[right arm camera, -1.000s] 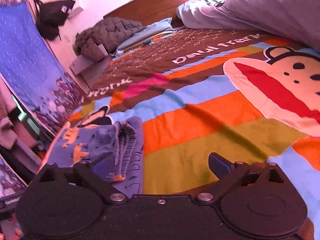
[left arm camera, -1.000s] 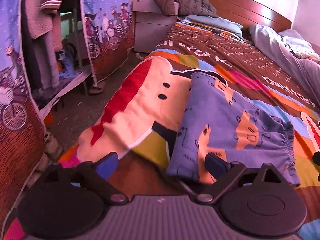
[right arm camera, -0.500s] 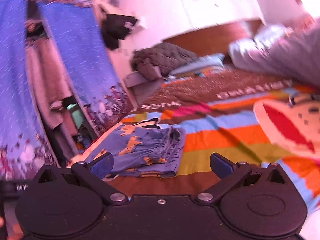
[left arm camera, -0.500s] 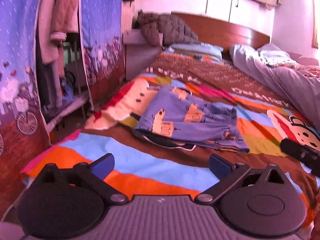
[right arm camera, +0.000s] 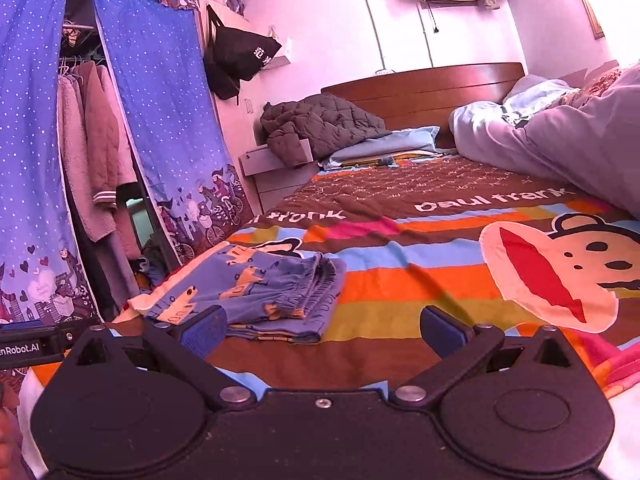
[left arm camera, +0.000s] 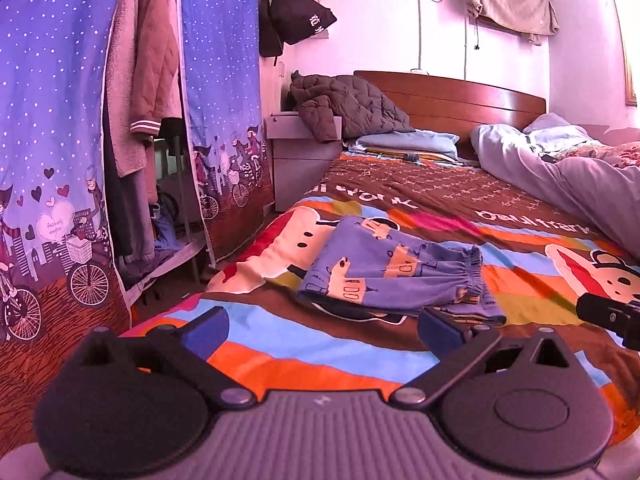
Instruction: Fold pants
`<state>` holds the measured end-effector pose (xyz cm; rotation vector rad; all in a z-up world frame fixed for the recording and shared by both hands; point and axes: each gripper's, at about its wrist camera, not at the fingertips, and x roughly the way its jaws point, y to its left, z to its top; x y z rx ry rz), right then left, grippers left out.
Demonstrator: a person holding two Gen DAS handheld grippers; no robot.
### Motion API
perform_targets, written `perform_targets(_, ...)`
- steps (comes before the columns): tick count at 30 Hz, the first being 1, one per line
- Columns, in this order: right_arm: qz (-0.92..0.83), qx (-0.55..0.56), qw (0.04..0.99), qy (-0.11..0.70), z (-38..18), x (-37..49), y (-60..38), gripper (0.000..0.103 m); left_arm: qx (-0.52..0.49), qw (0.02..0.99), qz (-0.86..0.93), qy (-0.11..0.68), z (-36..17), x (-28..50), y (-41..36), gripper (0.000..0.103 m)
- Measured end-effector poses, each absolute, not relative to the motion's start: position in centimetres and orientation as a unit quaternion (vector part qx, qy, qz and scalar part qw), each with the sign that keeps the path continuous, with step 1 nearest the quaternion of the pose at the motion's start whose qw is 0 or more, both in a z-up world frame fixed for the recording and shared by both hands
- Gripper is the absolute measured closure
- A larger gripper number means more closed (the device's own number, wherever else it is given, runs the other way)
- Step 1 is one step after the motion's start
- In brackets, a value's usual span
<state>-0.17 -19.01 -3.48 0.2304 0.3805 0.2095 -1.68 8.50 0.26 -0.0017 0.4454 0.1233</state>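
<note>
Two grippers, both released, nothing between the jaws of either. Left gripper [left arm camera: 320, 328] has its jaws spread wide over the striped bedspread [left arm camera: 280, 344]; they have just been opening to that width, with no cloth between them. Right gripper [right arm camera: 320, 326] jaws equally wide apart, empty too.

Pants [left arm camera: 394, 272] lie folded into a compact blue stack on the bedspread, waistband on the side away from the wardrobe [left arm camera: 52, 160], near the bed edge that faces the wardrobe. Blue with orange prints. Neither gripper touches the pants: in the left wrist view they sit beyond the jaws, the right finger's tip overlapping their near corner in the picture only; in the right wrist view the pants [right arm camera: 256, 292] sit beyond the left finger, apart from it.

Beyond the pants: brown jacket [left arm camera: 348, 106] heaped on the nightstand [left arm camera: 296, 148], headboard [left arm camera: 460, 100] behind it. Grey duvet [left arm camera: 568, 176] bunched on the far side of the pants from the wardrobe. Black bag [left arm camera: 292, 20] hangs on the wall above the nightstand.

Edge of the right gripper shows at the right border of the left wrist view, well apart from the pants.
</note>
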Motion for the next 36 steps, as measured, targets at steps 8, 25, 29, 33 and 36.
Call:
perform_targets(8,0.099,0.107,0.969,0.201,-3.91,0.16,-18.72,0.001,-0.008,0.972,0.059,0.227,-0.07,-1.62,8.92,0.000)
perform_targets(25,0.103,0.099,0.967,0.209,-4.10,0.25,-18.34,0.001,-0.011,0.972,0.053,0.228,-0.24,-1.60,8.81,0.000)
perform_targets(29,0.103,0.100,0.967,0.210,-4.11,0.24,-18.36,0.001,-0.007,0.972,0.053,0.227,-0.28,-1.59,8.67,0.000)
perform_targets(33,0.103,0.100,0.967,0.210,-4.09,0.24,-18.39,0.001,-0.008,0.972,0.053,0.228,-0.31,-1.58,8.64,0.000)
perform_targets(36,0.102,0.101,0.967,0.210,-4.07,0.27,-18.28,0.001,-0.008,0.972,0.053,0.230,-0.33,-1.44,8.71,0.000)
